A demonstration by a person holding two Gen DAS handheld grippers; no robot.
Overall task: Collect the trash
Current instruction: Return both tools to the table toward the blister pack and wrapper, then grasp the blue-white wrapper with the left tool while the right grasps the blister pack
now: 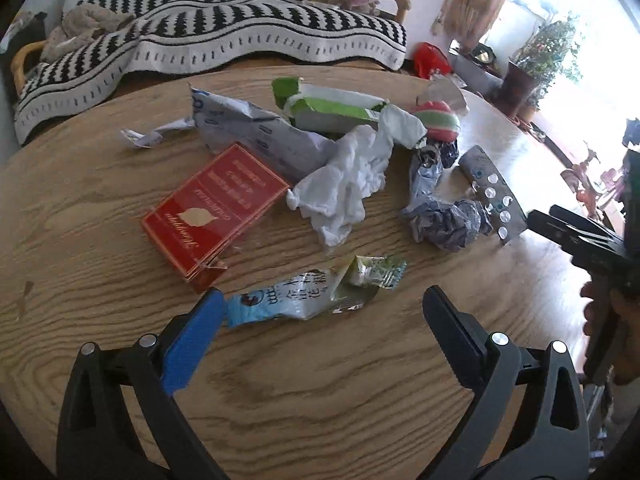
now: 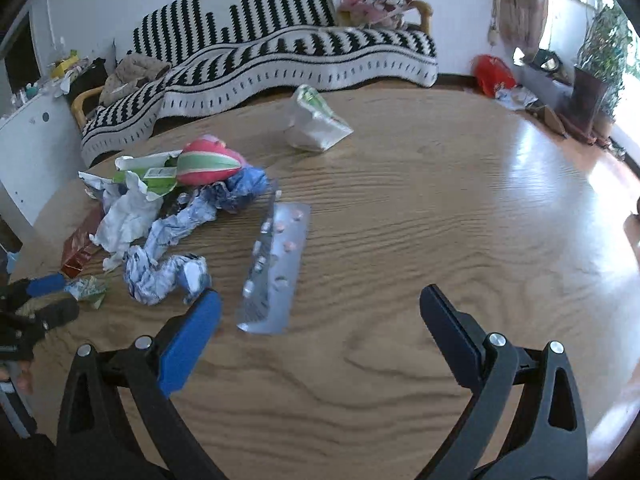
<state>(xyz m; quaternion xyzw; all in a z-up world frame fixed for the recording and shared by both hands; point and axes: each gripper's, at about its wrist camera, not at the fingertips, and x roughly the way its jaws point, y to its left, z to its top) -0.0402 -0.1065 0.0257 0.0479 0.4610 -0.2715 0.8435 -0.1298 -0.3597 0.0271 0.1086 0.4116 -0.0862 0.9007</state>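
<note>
Trash lies on a round wooden table [image 1: 280, 380]. My left gripper [image 1: 322, 300] is open, its jaws on either side of a flattened foil snack wrapper [image 1: 312, 292]. Behind it lie a red box [image 1: 212, 208], white crumpled tissue [image 1: 348, 188], a crumpled blue-white wrapper [image 1: 440, 216], a pill blister pack [image 1: 492, 196], a green-white carton [image 1: 332, 108] and a pink-green wrapper [image 1: 438, 120]. My right gripper [image 2: 320, 304] is open and empty just above the table, with the blister pack [image 2: 276, 264] between its jaws, nearer the left one. A white pouch [image 2: 316, 120] lies farther back.
A sofa with a black-and-white striped cover [image 2: 280, 48] stands behind the table. A red bag [image 2: 492, 74] and potted plants [image 2: 600, 60] are on the floor at the right. A white cabinet [image 2: 28, 152] stands at the left.
</note>
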